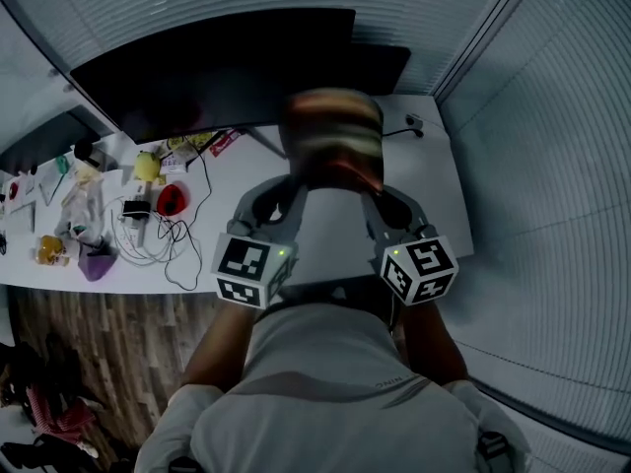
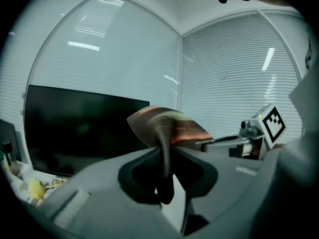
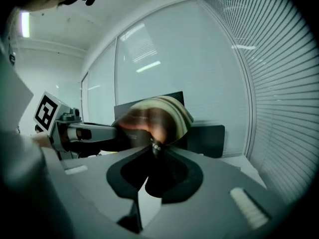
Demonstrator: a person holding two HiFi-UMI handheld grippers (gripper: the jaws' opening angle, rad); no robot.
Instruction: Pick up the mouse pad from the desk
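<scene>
White desk [image 1: 429, 180], black monitor [image 1: 217, 67], slatted blinds [image 1: 557, 116]

Desk [image 1: 434, 185] open at the right, crowded at the left, walled at the back.

The bare white top at the right and in the middle gives free passage, with only a small thing [image 1: 413, 121] near the back corner. On the left, cables [image 1: 163, 235], a red thing [image 1: 171, 199], a yellow thing [image 1: 147, 166] and a purple thing [image 1: 96, 262] lie close together and leave little room. The monitor [image 1: 217, 67] and a dark panel [image 1: 380, 67] close the back, and the blinds [image 1: 552, 166] close the right side. Above the middle, the pad [image 1: 332, 141] hangs pinched between the left gripper [image 1: 296, 180] and the right gripper [image 1: 367, 187], clear of the top and in front of the monitor.
</scene>
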